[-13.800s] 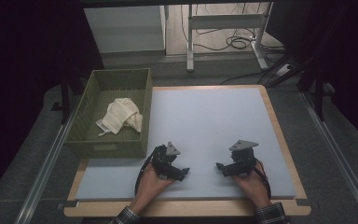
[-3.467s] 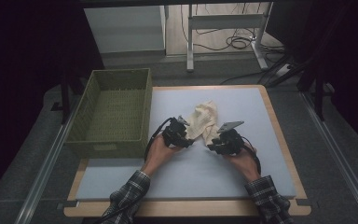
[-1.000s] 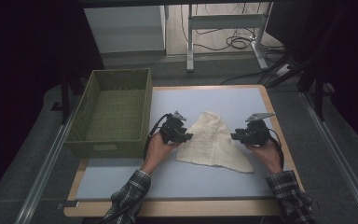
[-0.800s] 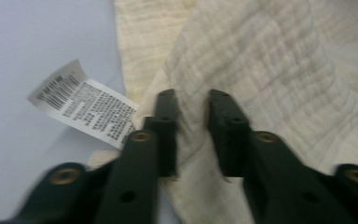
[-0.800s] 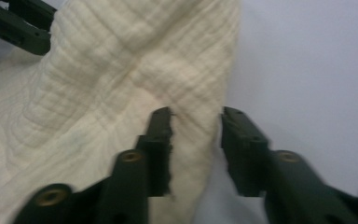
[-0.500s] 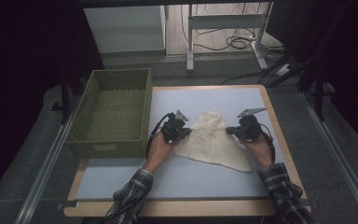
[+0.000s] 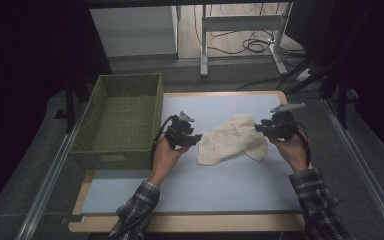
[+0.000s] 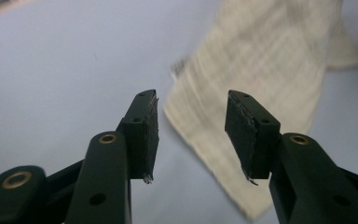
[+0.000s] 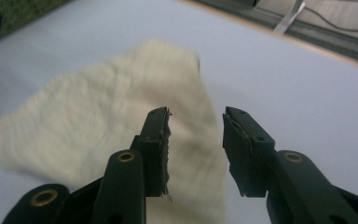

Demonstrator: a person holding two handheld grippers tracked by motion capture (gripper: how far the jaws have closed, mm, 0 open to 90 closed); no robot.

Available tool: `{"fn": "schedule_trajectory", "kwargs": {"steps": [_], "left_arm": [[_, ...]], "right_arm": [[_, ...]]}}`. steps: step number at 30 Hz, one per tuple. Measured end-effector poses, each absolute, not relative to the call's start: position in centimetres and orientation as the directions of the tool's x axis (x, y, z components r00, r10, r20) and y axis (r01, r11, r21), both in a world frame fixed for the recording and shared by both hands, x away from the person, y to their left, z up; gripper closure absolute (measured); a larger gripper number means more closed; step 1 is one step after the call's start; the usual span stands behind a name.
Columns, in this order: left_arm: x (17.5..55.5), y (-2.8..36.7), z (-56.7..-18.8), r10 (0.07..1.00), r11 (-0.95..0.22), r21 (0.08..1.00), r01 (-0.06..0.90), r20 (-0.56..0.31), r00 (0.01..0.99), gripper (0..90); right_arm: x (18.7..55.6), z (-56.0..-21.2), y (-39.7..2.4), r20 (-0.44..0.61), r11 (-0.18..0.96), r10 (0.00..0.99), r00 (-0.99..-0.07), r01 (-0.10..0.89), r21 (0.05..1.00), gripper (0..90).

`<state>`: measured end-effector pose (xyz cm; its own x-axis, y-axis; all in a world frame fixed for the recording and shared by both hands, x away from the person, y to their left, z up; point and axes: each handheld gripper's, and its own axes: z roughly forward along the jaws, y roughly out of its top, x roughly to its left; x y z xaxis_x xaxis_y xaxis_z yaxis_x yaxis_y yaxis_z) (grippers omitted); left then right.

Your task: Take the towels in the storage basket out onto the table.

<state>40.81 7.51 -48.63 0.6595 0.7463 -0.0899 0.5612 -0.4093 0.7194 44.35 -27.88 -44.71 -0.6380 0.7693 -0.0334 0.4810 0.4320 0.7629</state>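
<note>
With the cloth (image 7: 232, 138) lying loosely folded mid-bench, the left tool (image 7: 194, 139) and right tool (image 7: 261, 127) hang spread and empty at its ends; next, re-pinch corners to continue folding.

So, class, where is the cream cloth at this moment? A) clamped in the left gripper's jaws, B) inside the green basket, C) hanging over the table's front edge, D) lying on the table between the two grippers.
D: the cream cloth lies on the table between the left gripper and the right gripper, both with open jaws; the green basket holds nothing.
</note>
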Motion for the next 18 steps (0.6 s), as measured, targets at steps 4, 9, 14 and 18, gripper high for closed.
{"fn": "schedule_trajectory", "kwargs": {"steps": [4,9,14,18], "left_arm": [[39.0,7.6,-50.5,0.703,-0.424,0.719,0.55,-0.122,0.701,55.5],[37.5,7.4,-52.5,0.647,-0.447,0.714,0.54,-0.16,0.746,52.3],[37.3,5.8,-53.5,0.645,-0.512,0.704,0.492,-0.063,0.762,51.8],[37.2,4.9,-53.2,0.646,-0.536,0.683,0.496,-0.047,0.762,81.3]], "right_arm": [[41.7,-47.1,-29.7,0.039,0.428,0.745,-0.665,0.524,0.736,69.0],[39.9,-49.1,-30.0,0.081,0.443,0.713,-0.697,0.537,0.719,68.9],[39.5,-51.3,-28.8,0.028,0.509,0.701,-0.712,0.528,0.679,63.1],[39.4,-51.4,-28.5,-0.05,0.545,0.706,-0.706,0.497,0.675,86.5]]}}
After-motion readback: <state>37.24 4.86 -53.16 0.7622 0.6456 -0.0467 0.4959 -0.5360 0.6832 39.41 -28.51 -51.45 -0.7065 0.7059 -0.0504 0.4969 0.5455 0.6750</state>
